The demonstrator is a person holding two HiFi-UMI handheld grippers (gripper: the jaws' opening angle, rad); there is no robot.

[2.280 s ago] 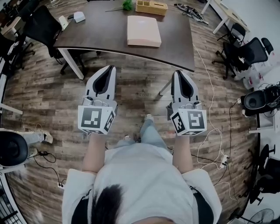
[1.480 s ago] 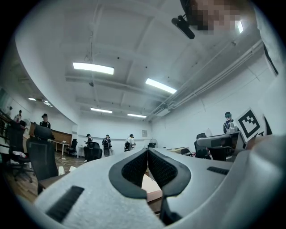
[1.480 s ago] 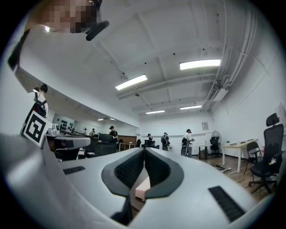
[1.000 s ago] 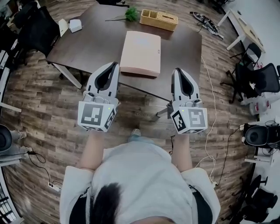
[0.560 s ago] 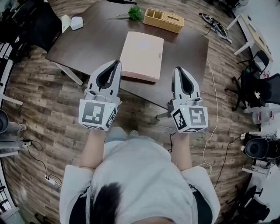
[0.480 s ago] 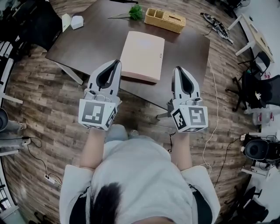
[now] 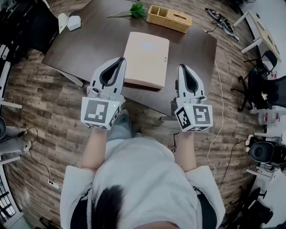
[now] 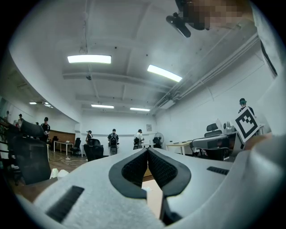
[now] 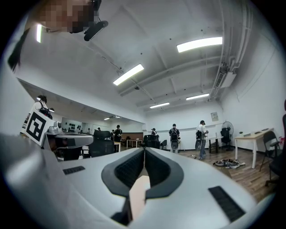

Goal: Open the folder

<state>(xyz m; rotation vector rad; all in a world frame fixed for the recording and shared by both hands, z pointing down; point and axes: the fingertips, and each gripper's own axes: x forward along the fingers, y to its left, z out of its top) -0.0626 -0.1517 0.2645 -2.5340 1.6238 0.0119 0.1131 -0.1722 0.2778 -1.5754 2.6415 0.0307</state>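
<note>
A closed pink folder (image 7: pixel 146 59) lies flat on the dark brown table (image 7: pixel 89 44), seen in the head view. My left gripper (image 7: pixel 120 60) is held over the table's near edge, just left of the folder's near left corner. My right gripper (image 7: pixel 182 67) is to the right of the folder's near right corner. On both, the jaws meet at the tips with nothing between them. The left gripper view (image 8: pixel 147 150) and right gripper view (image 9: pixel 144 149) look up across the room and show shut jaws, with a pale sliver of the folder below them.
At the table's far edge stand a wicker basket (image 7: pixel 169 18), a green plant (image 7: pixel 138 8) and white objects (image 7: pixel 73 22). Office chairs (image 7: pixel 268 85), floor cables (image 7: pixel 219 120) and another table (image 7: pixel 261 36) lie to the right. People stand far across the room (image 8: pixel 113 138).
The person has walked up to the table. The folder and table have come nearer, and both shut grippers now flank the folder's near corners.
</note>
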